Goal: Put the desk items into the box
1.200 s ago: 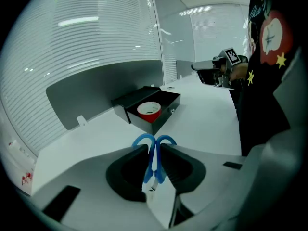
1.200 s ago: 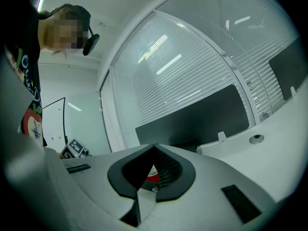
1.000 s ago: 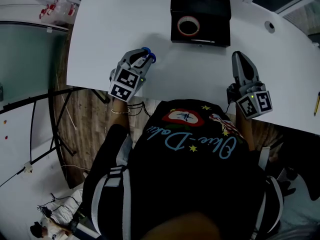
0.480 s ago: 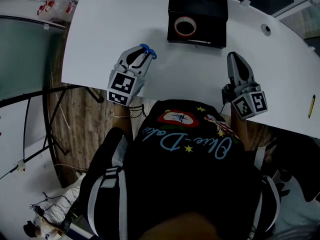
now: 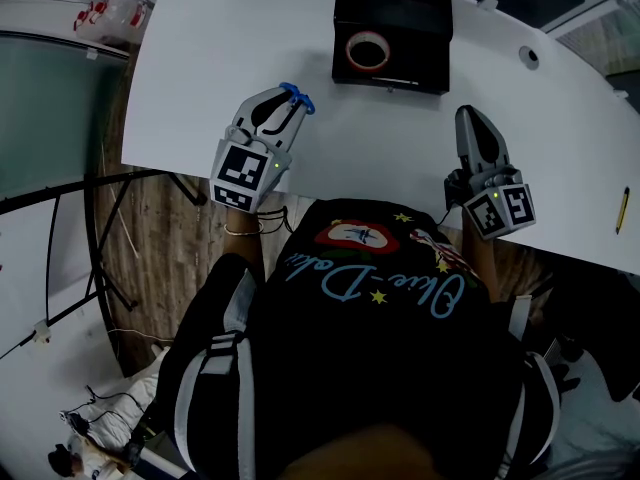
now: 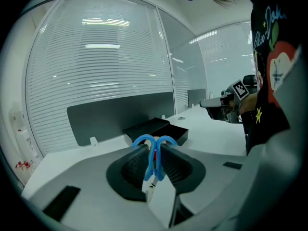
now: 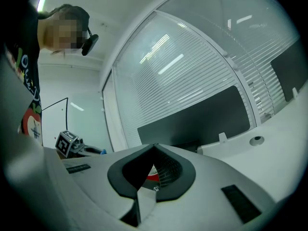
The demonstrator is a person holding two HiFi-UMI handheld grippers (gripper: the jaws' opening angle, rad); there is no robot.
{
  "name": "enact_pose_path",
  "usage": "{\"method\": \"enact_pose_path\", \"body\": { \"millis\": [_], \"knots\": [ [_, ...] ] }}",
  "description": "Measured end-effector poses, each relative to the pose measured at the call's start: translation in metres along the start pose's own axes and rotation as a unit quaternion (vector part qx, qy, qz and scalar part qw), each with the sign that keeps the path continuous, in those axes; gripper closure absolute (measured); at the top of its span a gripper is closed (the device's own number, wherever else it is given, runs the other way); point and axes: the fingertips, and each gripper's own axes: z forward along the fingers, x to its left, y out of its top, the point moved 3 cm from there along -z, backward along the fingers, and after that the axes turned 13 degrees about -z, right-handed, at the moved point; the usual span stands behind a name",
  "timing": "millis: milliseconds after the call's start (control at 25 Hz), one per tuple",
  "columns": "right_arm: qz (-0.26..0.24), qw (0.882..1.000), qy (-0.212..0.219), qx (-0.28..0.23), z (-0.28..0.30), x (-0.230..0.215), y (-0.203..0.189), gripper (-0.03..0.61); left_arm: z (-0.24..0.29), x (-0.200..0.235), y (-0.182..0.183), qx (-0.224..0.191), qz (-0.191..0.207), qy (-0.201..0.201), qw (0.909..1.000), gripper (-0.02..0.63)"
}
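Scissors [image 5: 299, 100] pinched by left hand-held gripper [image 5: 284, 111] have lifted toward box [image 5: 412, 16] (right hand-held gripper [image 5: 472, 118] unmoved, closed).

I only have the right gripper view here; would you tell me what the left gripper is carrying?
Observer: The left gripper is shut on blue-handled scissors, with the handle loops sticking out past the jaw tips.
Operator: Thank you. Is anything in the box already?
Observer: Yes, a roll of tape lies inside the black box.
Operator: Are the scissors above the box?
Observer: No. In the head view they are to the box's left, over bare table.
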Motion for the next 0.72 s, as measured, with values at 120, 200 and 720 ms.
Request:
{"method": "enact_pose_path", "body": {
  "millis": [120, 200, 720],
  "knots": [
    [0.0, 1.0, -0.005, -0.001, -0.003, -0.001, 0.001, 0.561, 0.001, -0.003, 0.003, -0.004, 0.001, -0.006, 1.0, 0.509],
    [0.0, 1.0, -0.008, -0.001, -0.006, -0.002, 0.002, 0.561, 0.001, -0.004, 0.006, -0.007, 0.003, -0.009, 0.9999, 0.509],
    [0.004, 0.999, -0.052, -0.005, -0.037, -0.014, 0.003, 0.561, 0.022, -0.031, 0.04, -0.029, 0.044, -0.057, 0.997, 0.509]
  ]
}}
